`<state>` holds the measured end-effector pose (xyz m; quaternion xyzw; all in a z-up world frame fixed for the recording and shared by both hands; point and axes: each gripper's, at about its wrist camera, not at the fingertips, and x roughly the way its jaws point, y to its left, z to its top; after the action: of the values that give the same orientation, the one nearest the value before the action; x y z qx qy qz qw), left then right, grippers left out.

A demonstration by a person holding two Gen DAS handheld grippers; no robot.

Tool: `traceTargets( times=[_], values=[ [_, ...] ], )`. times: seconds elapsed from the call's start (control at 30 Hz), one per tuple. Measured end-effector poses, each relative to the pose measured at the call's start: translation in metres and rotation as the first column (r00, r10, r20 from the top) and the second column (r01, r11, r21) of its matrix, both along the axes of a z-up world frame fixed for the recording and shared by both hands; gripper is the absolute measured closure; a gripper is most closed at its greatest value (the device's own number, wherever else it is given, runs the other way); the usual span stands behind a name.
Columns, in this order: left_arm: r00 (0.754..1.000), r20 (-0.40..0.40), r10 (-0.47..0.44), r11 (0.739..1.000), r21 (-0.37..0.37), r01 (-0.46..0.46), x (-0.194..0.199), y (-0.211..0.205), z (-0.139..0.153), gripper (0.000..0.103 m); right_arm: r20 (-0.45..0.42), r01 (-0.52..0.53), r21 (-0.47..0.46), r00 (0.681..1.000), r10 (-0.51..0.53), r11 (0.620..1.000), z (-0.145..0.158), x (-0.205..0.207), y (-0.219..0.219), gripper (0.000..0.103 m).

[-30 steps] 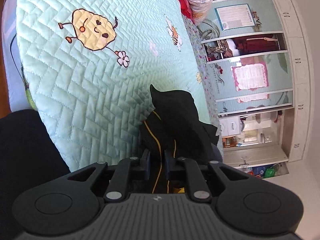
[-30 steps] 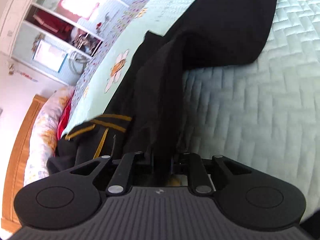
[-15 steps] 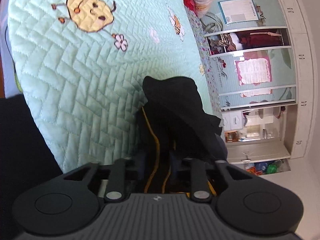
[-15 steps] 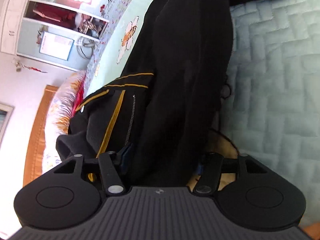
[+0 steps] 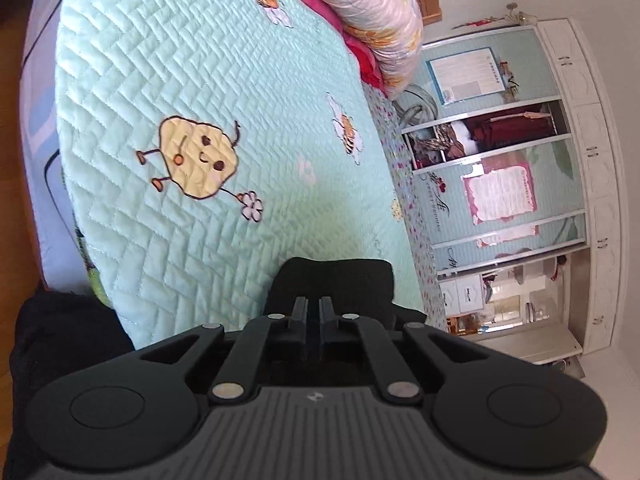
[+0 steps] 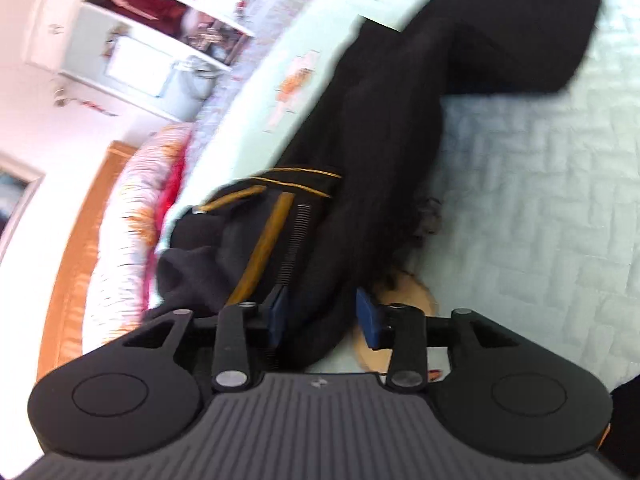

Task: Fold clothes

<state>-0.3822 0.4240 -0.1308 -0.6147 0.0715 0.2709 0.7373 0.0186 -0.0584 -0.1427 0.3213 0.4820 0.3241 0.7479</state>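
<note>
Near the quilted mint bedspread's (image 6: 540, 184) edge, the right gripper (image 6: 320, 316) was opening around the black yellow-trimmed garment (image 6: 380, 140), probably releasing it, while the left gripper (image 5: 313, 312) stayed closed, empty.

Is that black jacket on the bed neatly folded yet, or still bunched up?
Still bunched up. The black jacket lies in a long rumpled heap across the quilt, its yellow-trimmed zipper part crumpled.
</note>
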Motion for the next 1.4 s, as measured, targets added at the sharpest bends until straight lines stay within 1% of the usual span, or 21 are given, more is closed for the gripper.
traceTargets(
  times=[0.03,0.1,0.3,0.4,0.47,0.63,0.77,0.83,0.87,0.9,0.97,1.03,1.07,1.1,1.17,1.23,1.27,1.3,1.33,1.37,1.4],
  values=[
    [1.000,0.003,-0.013,1.000,0.009,0.013,0.004,-0.001,0.002,0.095,0.020,-0.008,0.027,1.000,0.007,1.000,0.005,0.002,0.002,0.056],
    [0.999,0.006,-0.045,0.999,0.023,0.045,0.016,-0.004,0.007,0.089,0.052,0.005,0.063,0.999,-0.008,0.998,0.010,0.012,0.010,0.040],
    [0.994,-0.006,-0.112,0.992,0.056,0.112,0.039,-0.013,0.016,0.086,0.035,0.066,0.057,0.997,-0.068,0.996,0.001,0.068,0.051,0.039],
    [0.996,-0.028,-0.089,0.994,0.060,0.090,0.034,-0.009,0.017,0.080,0.090,0.025,0.035,0.996,-0.028,0.999,0.005,0.098,0.075,0.038],
    [0.997,-0.037,-0.070,0.996,0.052,0.072,0.031,-0.006,0.015,0.078,0.093,-0.022,0.005,0.995,0.021,1.000,0.001,0.121,0.095,0.030],
    [0.996,-0.061,-0.064,0.997,0.032,0.066,0.026,0.004,0.003,0.074,0.064,-0.120,-0.095,0.990,0.127,0.988,-0.021,0.161,0.139,0.030],
    [0.994,-0.076,-0.076,0.997,0.021,0.078,0.035,0.007,-0.002,0.073,0.048,-0.225,-0.129,0.971,0.232,0.966,-0.031,0.161,0.166,0.028],
    [0.993,-0.077,-0.085,0.996,0.021,0.087,0.040,0.008,-0.003,0.072,0.116,-0.264,-0.128,0.953,0.279,0.956,-0.023,0.145,0.169,0.044],
    [0.993,-0.078,-0.092,0.995,0.021,0.094,0.043,0.008,-0.003,0.072,0.147,-0.293,-0.114,0.940,0.308,0.949,-0.018,0.138,0.169,0.068],
    [0.992,-0.079,-0.102,0.994,0.022,0.104,0.046,0.006,-0.001,0.072,0.181,-0.313,-0.121,0.926,0.331,0.942,-0.010,0.126,0.169,0.075],
    [0.990,-0.073,-0.117,0.993,0.021,0.119,0.052,0.004,-0.002,0.072,0.272,-0.350,-0.156,0.884,0.381,0.924,0.007,0.096,0.169,0.078],
    [0.989,-0.063,-0.137,0.990,0.027,0.139,0.058,-0.001,0.000,0.072,0.371,-0.382,-0.205,0.822,0.433,0.901,0.026,0.061,0.170,0.079],
    [0.987,-0.059,-0.148,0.988,0.031,0.150,0.060,-0.004,0.001,0.072,0.421,-0.402,-0.231,0.779,0.464,0.886,0.035,0.042,0.171,0.084],
    [0.986,-0.055,-0.159,0.986,0.037,0.161,0.063,-0.006,0.002,0.072,0.472,-0.445,-0.260,0.716,0.514,0.857,0.045,0.019,0.173,0.099],
    [0.982,-0.052,-0.182,0.981,0.057,0.185,0.067,-0.012,0.008,0.072,0.526,-0.515,-0.326,0.598,0.605,0.793,0.055,-0.027,0.179,0.099],
    [0.979,-0.054,-0.198,0.977,0.074,0.202,0.069,-0.017,0.013,0.072,0.541,-0.505,-0.473,0.481,0.690,0.722,0.052,-0.074,0.186,0.099],
    [0.977,-0.056,-0.205,0.974,0.081,0.209,0.070,-0.020,0.015,0.071,0.543,-0.489,-0.527,0.436,0.718,0.695,0.050,-0.094,0.188,0.097],
    [0.976,-0.058,-0.210,0.973,0.087,0.215,0.071,-0.022,0.017,0.070,0.555,-0.466,-0.528,0.443,0.704,0.710,0.049,-0.100,0.185,0.089],
    [0.976,-0.058,-0.211,0.972,0.090,0.216,0.070,-0.023,0.018,0.068,0.574,-0.449,-0.501,0.468,0.672,0.740,0.051,-0.097,0.180,0.082],
    [0.975,-0.059,-0.213,0.972,0.092,0.217,0.068,-0.025,0.018,0.067,0.587,-0.431,-0.460,0.509,0.629,0.777,0.055,-0.087,0.174,0.068],
    [0.975,-0.059,-0.214,0.971,0.095,0.219,0.067,-0.026,0.019,0.067,0.594,-0.412,-0.415,0.552,0.585,0.811,0.058,-0.074,0.169,0.059]
  ],
)
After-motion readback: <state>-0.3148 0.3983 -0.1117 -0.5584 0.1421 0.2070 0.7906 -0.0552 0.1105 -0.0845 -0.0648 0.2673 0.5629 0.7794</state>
